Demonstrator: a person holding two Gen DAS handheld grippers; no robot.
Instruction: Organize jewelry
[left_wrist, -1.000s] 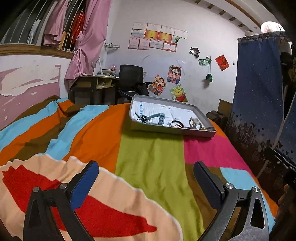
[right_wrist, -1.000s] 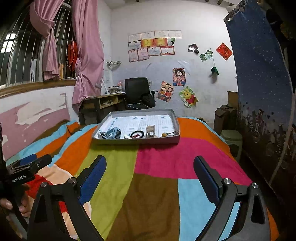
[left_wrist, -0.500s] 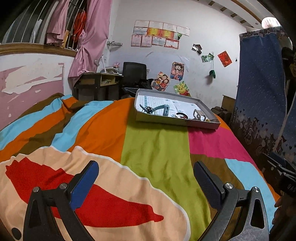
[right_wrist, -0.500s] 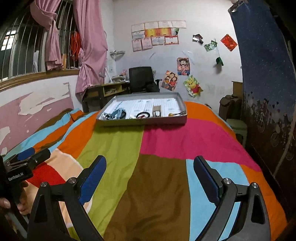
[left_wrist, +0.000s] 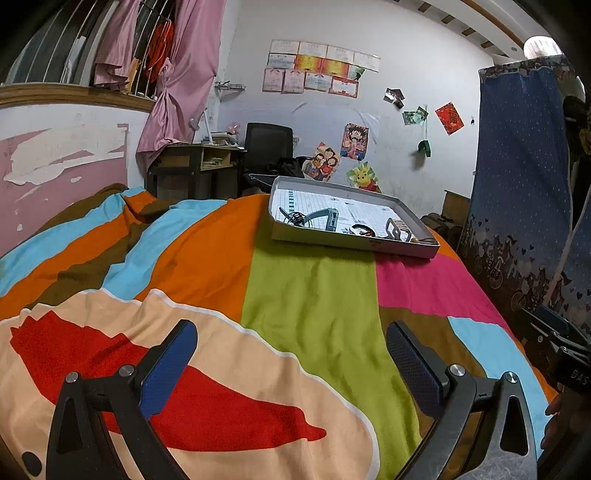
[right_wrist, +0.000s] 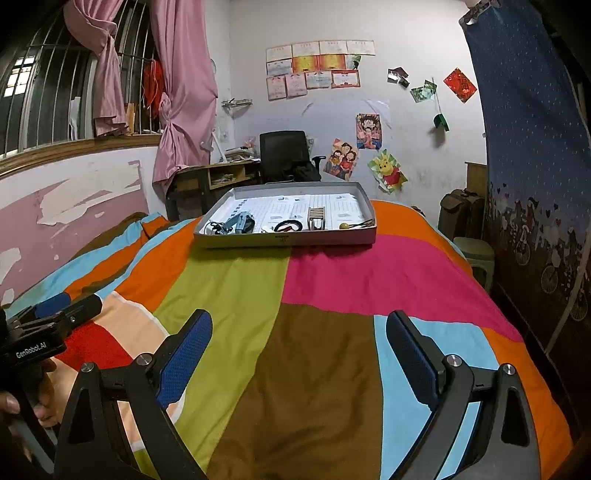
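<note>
Hovering over the striped bedspread (right_wrist: 325, 280), both grippers empty. Left gripper (left_wrist: 291, 339) jaws spread wide, nothing between them; right gripper (right_wrist: 299, 332) likewise wide apart. Tray (right_wrist: 284, 240) sits on the bedspread well ahead of both grippers, toward the desk end. Inside the tray, along its near wall: tangled blue-grey piece (right_wrist: 240, 222) at left, dark ring (right_wrist: 288, 225) mid, small metal rack (right_wrist: 317, 218) just right of it, round bead (right_wrist: 344, 226) further right.
</note>
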